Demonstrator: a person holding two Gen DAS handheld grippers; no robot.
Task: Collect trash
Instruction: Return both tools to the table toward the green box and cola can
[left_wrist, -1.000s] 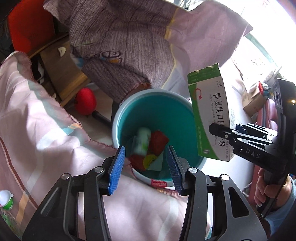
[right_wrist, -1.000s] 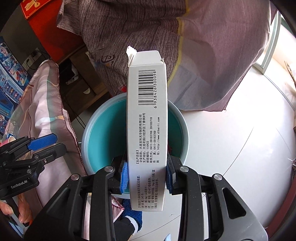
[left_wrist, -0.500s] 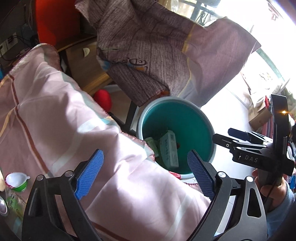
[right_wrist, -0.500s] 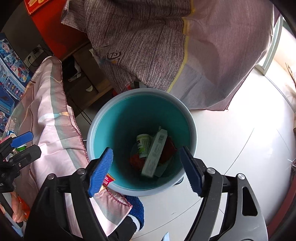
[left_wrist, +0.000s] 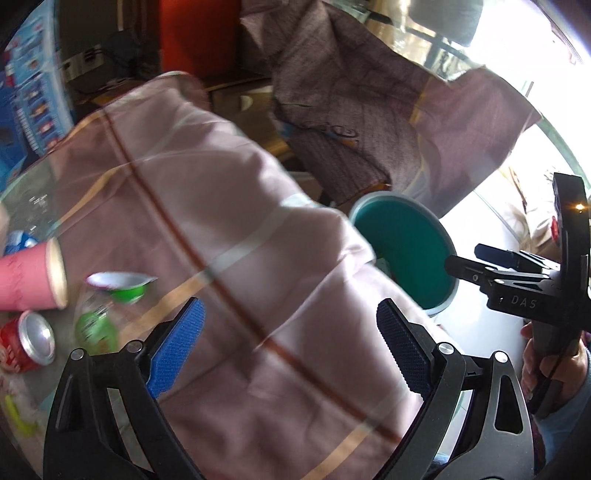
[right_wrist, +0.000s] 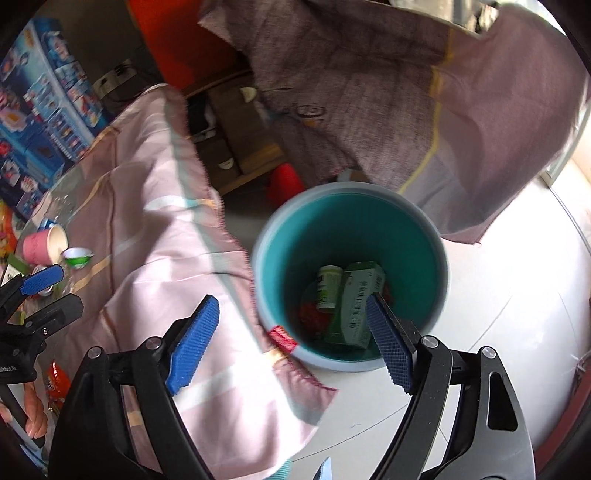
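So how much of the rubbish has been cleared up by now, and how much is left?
Partly done. The teal bin already holds a green-and-white carton, a small bottle and red scraps. Nothing is in hand: the left hand-held gripper and right hand-held gripper are both open. On the table lie a pink cup, a green-rimmed tub and a red can.

From my left camera the pink tablecloth (left_wrist: 229, 236) hides the teal bin's (left_wrist: 410, 254) near side and bottom. The pink cup (left_wrist: 31, 275) and red can (left_wrist: 26, 345) are blurred, cut by the edge.
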